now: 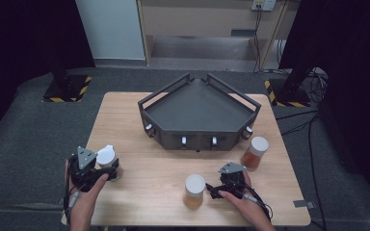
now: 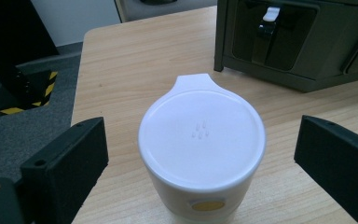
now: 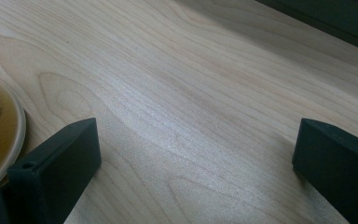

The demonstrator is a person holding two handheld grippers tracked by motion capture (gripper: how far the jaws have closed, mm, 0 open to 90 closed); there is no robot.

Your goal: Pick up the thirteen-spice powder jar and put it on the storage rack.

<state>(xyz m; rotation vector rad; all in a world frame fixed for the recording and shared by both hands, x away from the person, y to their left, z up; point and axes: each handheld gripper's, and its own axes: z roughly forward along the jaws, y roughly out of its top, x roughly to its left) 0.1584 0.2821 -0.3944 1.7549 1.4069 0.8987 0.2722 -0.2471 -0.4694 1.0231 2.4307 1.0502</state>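
The left gripper (image 1: pixel 107 169) sat at the near left of the table (image 1: pixel 149 192), its jaws spread wide on either side of a white-lidded jar (image 1: pixel 107 158); in the left gripper view the jar (image 2: pixel 202 149) stood upright between the jaws with clear gaps on both sides, so nothing was gripped. The lid had a small tab pointing away toward the far side. The right gripper (image 1: pixel 214 188) lay near the table's near edge, right of centre, held low with its jaws also wide apart and holding nothing; the right gripper view showed bare wood between them. Just left of it stood a second jar (image 1: pixel 194 191) with amber contents and a white lid, its edge (image 3: pixel 2 135) showing beside the left jaw in that view; whether they touched could not be told. A third jar (image 1: pixel 255 152) stood farther right, near the front corner of a dark tray (image 1: pixel 200 108) that occupied the far middle of the table. A person's hands (image 1: pixel 243 202) held both grippers from the near side.
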